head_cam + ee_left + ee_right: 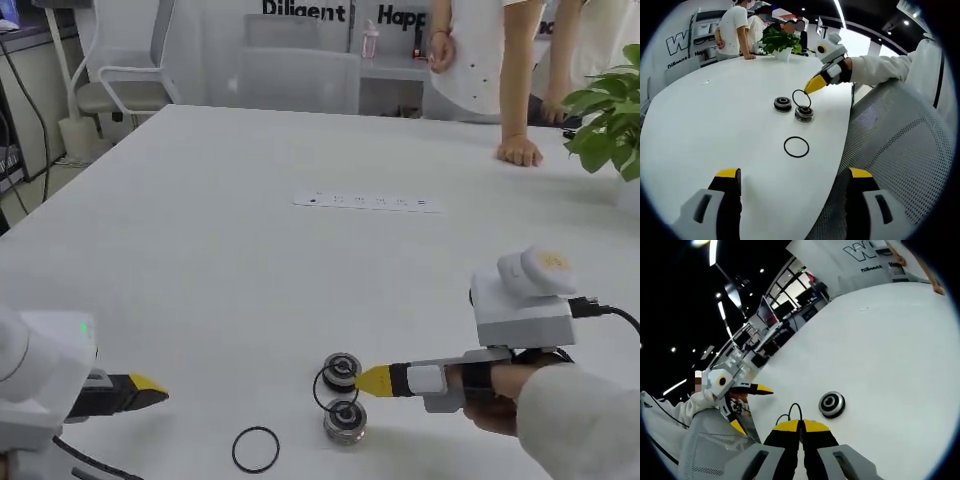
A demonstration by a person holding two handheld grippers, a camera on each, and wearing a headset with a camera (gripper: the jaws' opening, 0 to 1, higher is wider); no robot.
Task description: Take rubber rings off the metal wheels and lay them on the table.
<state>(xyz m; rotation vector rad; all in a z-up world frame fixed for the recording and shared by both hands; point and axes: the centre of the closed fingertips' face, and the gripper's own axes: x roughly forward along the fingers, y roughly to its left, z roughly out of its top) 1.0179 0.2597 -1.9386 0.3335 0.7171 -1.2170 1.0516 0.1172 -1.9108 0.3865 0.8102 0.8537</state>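
Counting on the white worktop (250, 260) gives two metal wheels, a far wheel (341, 369) and a near wheel (345, 421), both lying flat with hubs up, and two rubber rings. The loose ring (234, 449) lies flat, left of the near wheel. The held ring (316, 388) stands on edge between the wheels, pinched in the right hand-held gripper (362, 380), whose jaws are closed on it. The right gripper view catches that ring nearly edge-on as a thin arc above the yellow tips, with one wheel just beside. The left hand-held gripper (794, 174) hovers at the worktop's near edge, jaws wide and empty; its view faces the held ring's open loop.
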